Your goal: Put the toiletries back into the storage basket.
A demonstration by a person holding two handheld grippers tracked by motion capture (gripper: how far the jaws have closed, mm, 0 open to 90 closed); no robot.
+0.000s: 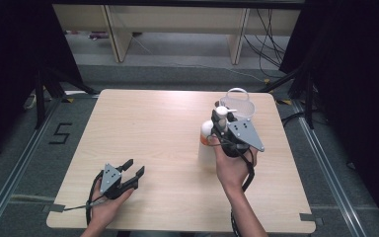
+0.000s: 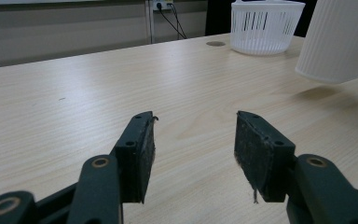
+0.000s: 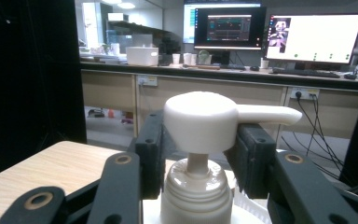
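Over the pale wooden bench (image 1: 143, 128) our right claw (image 3: 199, 154) gripped the white pump-top plastic bottle (image 1: 208, 140) aloft, seemingly to carry it, while our left claw (image 1: 132, 173) rested wide apart.

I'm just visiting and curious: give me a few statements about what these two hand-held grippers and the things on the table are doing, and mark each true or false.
1. The right gripper is closed on a white pump bottle. True.
2. The bottle rests flat on the table. False: in the left gripper view its base hangs above its own shadow, so it is lifted.
3. The left gripper holds a cup. False: its jaws are apart and hold nothing.
4. A white basket sits near the table's far edge. True.
5. The bottle is inside the basket. False: it is outside, in the gripper.
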